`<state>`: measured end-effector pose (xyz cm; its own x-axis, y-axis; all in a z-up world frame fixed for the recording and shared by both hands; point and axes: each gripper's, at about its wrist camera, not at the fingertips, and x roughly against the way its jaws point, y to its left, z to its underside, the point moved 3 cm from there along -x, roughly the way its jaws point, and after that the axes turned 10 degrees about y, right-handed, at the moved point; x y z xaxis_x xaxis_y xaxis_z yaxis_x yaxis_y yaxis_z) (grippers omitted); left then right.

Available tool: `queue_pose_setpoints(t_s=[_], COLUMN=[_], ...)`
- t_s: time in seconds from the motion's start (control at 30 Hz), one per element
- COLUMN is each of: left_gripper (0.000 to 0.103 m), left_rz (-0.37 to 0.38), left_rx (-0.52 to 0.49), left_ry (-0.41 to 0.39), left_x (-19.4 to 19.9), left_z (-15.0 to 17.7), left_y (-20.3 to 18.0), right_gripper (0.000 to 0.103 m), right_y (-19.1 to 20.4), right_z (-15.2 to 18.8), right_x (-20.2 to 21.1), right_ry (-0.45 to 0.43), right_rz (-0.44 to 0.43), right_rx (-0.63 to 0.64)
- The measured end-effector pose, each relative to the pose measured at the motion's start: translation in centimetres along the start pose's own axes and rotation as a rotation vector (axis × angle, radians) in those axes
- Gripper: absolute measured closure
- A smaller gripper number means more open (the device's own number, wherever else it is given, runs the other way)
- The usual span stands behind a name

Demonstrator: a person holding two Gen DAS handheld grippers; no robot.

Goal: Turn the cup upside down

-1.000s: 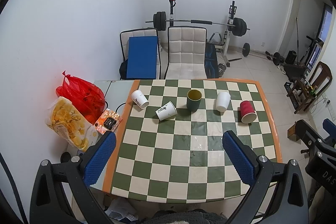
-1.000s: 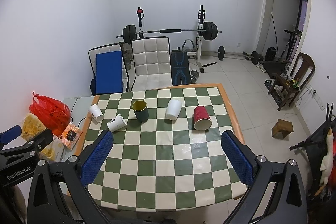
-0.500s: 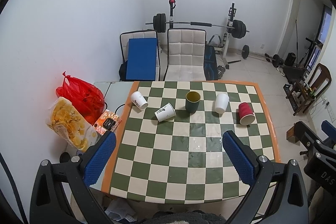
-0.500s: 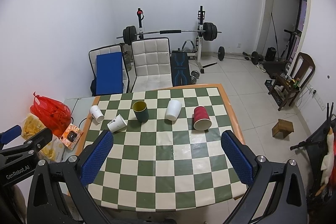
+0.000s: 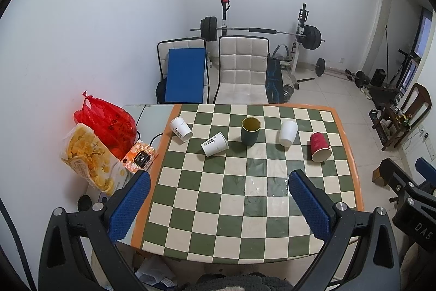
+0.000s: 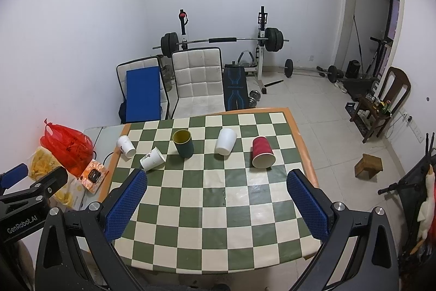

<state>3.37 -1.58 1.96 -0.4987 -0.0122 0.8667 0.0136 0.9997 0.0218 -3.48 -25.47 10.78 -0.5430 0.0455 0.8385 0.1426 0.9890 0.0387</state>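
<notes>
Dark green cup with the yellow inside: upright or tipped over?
Upright. The dark green cup stands on its base on the checkered table, its round yellow-lined mouth facing up.

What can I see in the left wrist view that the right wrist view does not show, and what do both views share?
Only the left wrist view shows the right tool's black body at its right edge, and the left tool open in front.

Only the right wrist view shows the left tool's body at its left edge, the right tool open, a small wooden stool and a doorway.

Both show the checkered table, five cups including the green cup standing upright and the red cup on its side, the red bag and the barbell rack.
</notes>
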Motion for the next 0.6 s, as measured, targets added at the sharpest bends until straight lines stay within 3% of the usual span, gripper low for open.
queue_pose_setpoints(t_s=[0.3, 0.5, 0.6], left_gripper=[0.0, 0.0, 0.0], left_rz=[-0.061, -0.181, -0.242], left_rx=[0.077, 0.137, 0.155], left_ry=[-0.003, 0.009, 0.054], left_x=[-2.2, -6.0, -9.0], left_z=[0.2, -0.2, -0.5], left_y=[1.1, 3.5, 5.0], right_gripper=[0.0, 0.0, 0.0], right_y=[0.1, 1.8, 3.8], right_z=[-0.5, -0.8, -0.9], right_x=[-5.3, -11.1, -15.1], right_ry=[0.04, 0.086, 0.12], right_rz=[-0.029, -0.081, -0.108], right_rx=[0.009, 0.057, 0.084])
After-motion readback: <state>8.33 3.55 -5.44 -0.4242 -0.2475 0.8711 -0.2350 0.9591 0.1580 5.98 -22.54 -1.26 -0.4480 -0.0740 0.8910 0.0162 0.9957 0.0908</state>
